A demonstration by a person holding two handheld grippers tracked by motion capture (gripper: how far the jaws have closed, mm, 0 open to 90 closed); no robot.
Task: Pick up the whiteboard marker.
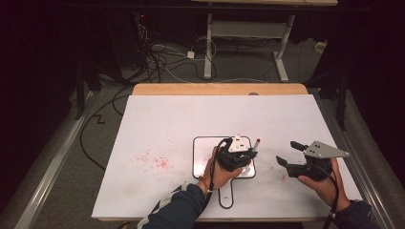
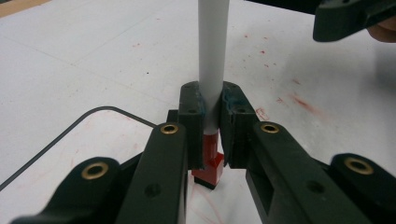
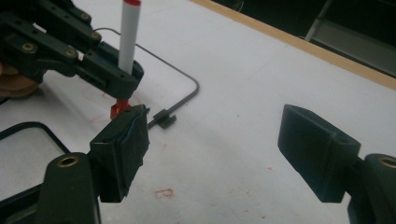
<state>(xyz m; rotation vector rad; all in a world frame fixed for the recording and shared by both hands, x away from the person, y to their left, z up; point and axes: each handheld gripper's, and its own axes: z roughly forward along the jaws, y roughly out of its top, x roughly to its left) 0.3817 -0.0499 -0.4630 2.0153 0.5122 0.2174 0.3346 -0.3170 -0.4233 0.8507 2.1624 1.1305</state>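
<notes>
Left gripper view: white marker pinched upright between the jaws of my left claw, its red tip end pointing down at the small whiteboard. I judge the grip sits low on the barrel, just above the red section, so the tip can be steered like a pen; whether the tip touches the board I cannot tell. Faint red strokes show on the board beneath it, which suggests writing or drawing is the work in hand.

High view: my left claw rests over the right part of the dark-rimmed whiteboard, whose handle-like loop points toward me. The marker leans out past the board's right edge. My right claw hovers just beside it over the white desk, jaws spread wide and holding nothing, probably waiting clear of the writing hand. Red specks stain the desk well to the left of the board.

Right gripper view: my open right jaws frame the marker and left claw, with the board's rounded corner behind.
</notes>
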